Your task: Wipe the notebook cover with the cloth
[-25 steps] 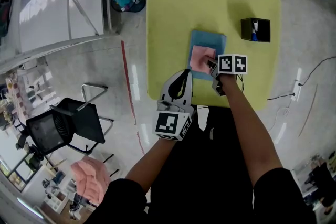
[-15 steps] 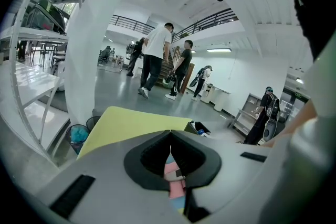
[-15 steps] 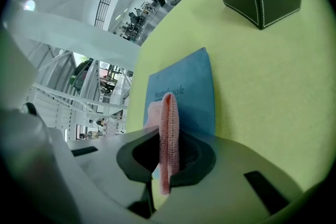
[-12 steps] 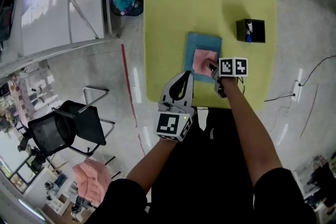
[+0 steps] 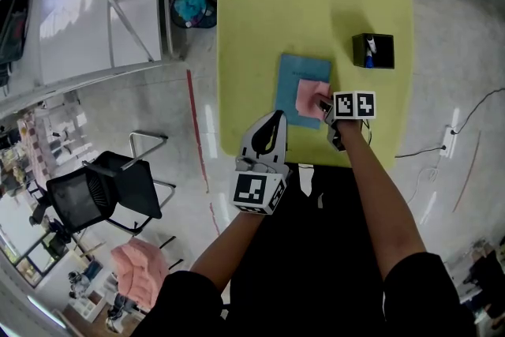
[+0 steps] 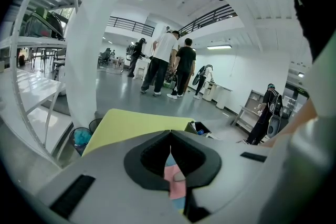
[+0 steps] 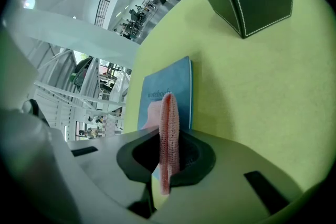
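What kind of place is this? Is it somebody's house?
Not a house, it seems. It looks like a big open work hall or lab: a shiny grey floor, an upstairs walkway with railings, several people standing about, and a black office chair near the yellow table.

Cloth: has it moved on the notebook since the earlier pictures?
Yes. The cloth slid rightward across the notebook, from its left edge to its right edge.

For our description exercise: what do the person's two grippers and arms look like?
Both the left gripper and right gripper have pale grey shells with black-lined jaws, each carrying a cube with black-and-white square markers. The person wears black short sleeves.
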A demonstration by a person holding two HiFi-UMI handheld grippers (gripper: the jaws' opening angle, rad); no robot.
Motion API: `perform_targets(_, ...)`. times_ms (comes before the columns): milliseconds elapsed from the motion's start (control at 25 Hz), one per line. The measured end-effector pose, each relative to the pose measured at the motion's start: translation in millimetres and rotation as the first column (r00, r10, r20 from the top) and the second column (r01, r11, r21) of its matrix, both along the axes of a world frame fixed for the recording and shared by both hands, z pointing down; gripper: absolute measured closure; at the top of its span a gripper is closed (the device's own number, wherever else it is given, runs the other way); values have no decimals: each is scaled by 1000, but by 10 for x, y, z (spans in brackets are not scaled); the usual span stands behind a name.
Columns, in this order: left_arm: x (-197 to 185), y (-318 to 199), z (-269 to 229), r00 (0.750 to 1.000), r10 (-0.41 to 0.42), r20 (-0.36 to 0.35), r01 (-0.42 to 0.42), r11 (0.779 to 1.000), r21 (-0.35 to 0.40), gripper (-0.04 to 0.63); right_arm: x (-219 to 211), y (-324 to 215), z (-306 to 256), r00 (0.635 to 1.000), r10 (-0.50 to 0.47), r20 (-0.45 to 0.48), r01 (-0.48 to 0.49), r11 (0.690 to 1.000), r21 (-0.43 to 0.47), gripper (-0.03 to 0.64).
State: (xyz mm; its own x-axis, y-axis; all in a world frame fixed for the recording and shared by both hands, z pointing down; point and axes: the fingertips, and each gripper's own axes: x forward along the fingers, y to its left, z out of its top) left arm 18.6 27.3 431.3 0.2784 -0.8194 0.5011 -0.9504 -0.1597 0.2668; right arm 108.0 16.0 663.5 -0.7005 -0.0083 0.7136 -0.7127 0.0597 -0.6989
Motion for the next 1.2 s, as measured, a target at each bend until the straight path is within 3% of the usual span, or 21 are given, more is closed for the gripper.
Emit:
perform_targets(440,23,45,-124,997,-77,-5,77,997,-10,580,191,26,-16,1000,-13,12,13,1000,2,580)
perform_targets(600,75,85,-91,999,-38,-24,37,999,-25,580,284,28,26,1000,29,4,-29,1000,9,578)
perform_targets(840,-2,95,-105,999,39,-30,-39,999,-3,580,271,-7,-180,996,87,34,-90,992,90,578)
perform_targets(1200,-354,211,-157,993,96,-62,-95,995,19,580,-298,54,-951,983,129,127,-150,974,168,578)
